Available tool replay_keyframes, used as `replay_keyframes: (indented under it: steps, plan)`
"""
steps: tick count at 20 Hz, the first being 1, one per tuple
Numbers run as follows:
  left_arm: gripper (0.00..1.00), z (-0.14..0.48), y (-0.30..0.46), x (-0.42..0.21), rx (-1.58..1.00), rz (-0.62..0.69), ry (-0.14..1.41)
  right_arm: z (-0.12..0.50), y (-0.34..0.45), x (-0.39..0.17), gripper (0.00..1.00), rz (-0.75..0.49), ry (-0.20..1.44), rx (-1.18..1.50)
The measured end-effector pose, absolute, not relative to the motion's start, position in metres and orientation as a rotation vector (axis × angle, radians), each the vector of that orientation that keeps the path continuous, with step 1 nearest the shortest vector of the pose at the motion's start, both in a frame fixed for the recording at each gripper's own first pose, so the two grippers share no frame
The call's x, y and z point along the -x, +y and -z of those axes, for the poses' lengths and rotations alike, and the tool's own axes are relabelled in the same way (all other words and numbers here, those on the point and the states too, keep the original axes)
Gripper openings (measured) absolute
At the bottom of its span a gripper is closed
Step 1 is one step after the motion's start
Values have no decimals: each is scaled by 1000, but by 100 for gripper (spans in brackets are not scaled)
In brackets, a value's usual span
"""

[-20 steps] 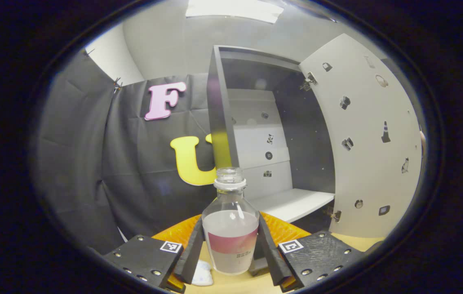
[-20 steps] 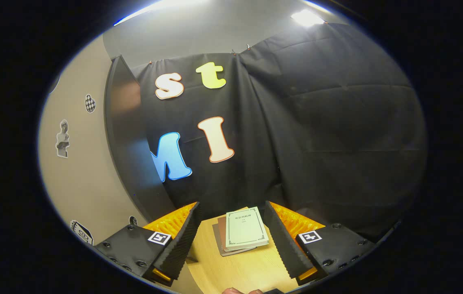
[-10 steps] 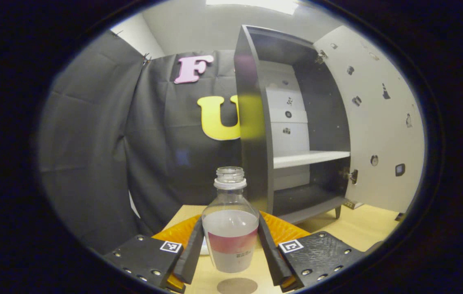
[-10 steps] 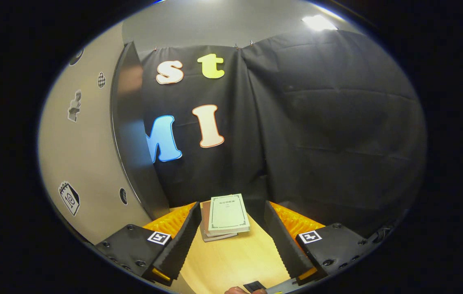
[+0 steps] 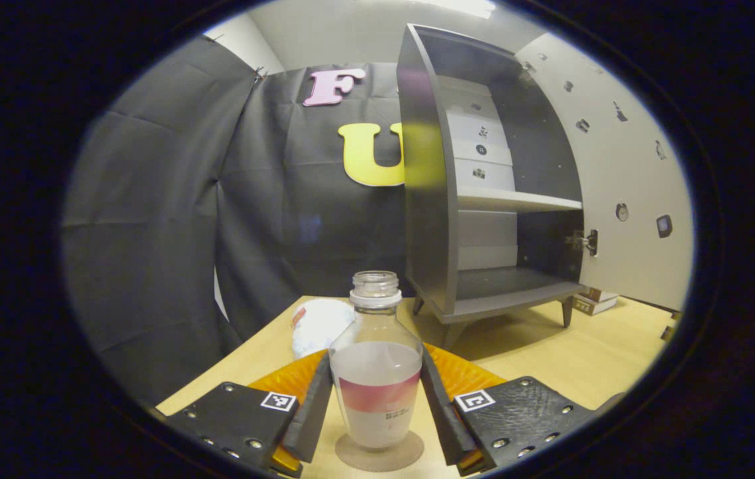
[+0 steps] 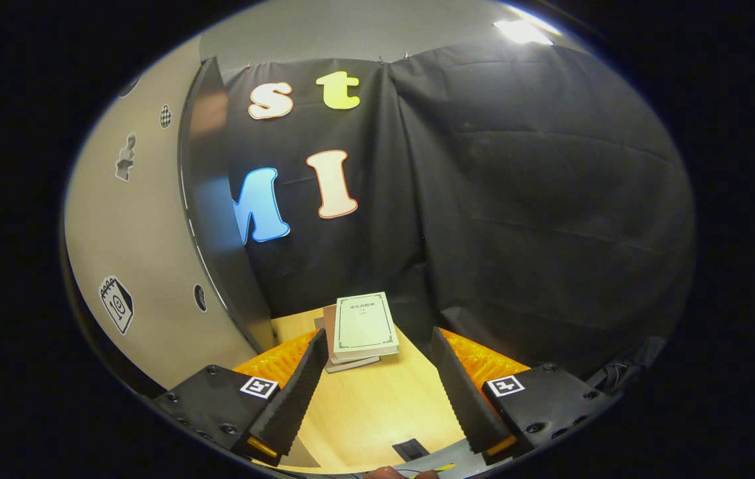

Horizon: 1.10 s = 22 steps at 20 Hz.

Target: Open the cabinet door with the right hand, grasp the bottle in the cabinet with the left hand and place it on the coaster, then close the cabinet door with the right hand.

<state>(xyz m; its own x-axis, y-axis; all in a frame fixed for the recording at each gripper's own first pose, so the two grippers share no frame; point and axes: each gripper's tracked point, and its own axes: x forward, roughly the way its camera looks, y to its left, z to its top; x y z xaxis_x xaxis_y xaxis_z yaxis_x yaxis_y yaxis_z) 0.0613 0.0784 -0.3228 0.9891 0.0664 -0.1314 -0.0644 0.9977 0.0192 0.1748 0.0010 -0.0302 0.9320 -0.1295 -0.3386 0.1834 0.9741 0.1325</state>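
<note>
clear glass or plastic, uncapped and part full of a pale liquid, the bottle stands upright in the left gripper view between the fingers of the left gripper, which press on both of its sides. its base sits on, or a hair above, the round brownish coaster on the worktop; i cannot tell whether the weight is already down. holding it low on the body and straight up seems to be what keeps the open mouth from spilling, and the hold looks kept until the base is settled. beyond stands the grey cabinet on short legs, its shelves bare, its pale cabinet door swung wide to the right, so the way out for the bottle was free and the door waits to be shut. a white cloth-like bundle lies on the worktop left of the cabinet, apart from the coaster.

in the right gripper view, the right gripper has its fingers spread wide with nothing between them, hanging over bare worktop. the cabinet door rises just to its left, edge on, so this gripper seems parked close by, ready to push the door closed once the bottle is let go. a small stack of books lies farther back by the cloth wall, out of the door's swing as far as i can judge.
</note>
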Motion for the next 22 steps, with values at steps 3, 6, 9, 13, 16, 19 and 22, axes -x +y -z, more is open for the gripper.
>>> replay_keyframes:
  steps: [3,6,9,13,16,19,22]
  plan:
    - [71,342,73,-49,-25,-48,171,39,7,-168,98,143,364,-197]
    - [72,353,67,-40,-42,-23,196,45,11,-160,98,133,378,-203]
    - [73,358,67,-35,-50,-12,224,56,13,-152,98,140,383,-245]
    - [76,361,68,-30,-63,-5,263,70,6,-142,98,163,388,-279]
    - [76,355,69,-30,-76,4,271,81,-8,-135,98,195,395,-300]
    - [84,334,68,-28,-91,-10,265,92,-19,-136,98,205,392,-318]
    - [82,297,61,-21,-107,-30,237,106,-29,-146,98,197,389,-316]
